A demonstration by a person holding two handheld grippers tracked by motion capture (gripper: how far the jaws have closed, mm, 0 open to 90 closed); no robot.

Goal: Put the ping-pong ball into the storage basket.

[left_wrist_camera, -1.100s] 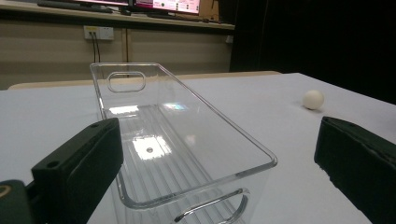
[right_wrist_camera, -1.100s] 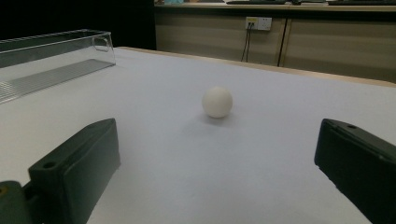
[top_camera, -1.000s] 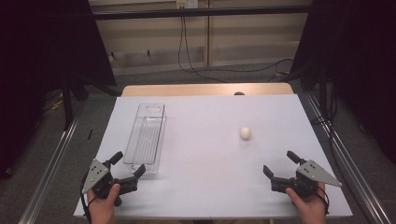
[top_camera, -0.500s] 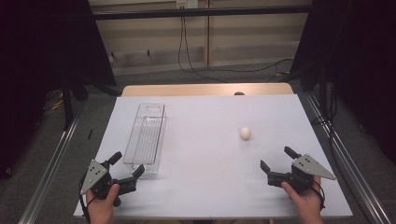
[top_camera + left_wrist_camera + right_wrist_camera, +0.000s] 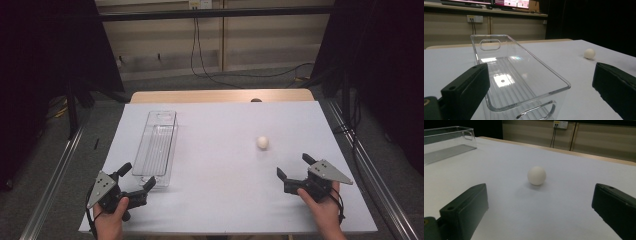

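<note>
Where jaws gape: one ball (image 5: pixel 262 142), one bin (image 5: pixel 157 146).

One white ball (image 5: pixel 262 142), one clear bin (image 5: pixel 157 145)

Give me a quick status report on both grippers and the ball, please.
Left gripper open, at the near end of the clear bin. Right gripper open, aimed at the ball, not touching. Ball alone on the table, path clear.

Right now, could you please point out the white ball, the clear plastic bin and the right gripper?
white ball (image 5: pixel 537 175), right gripper view, middle of its front face.
clear plastic bin (image 5: pixel 150 177), high view, near rim.
right gripper (image 5: pixel 295 167), high view, midway between its open fingertips.
</note>
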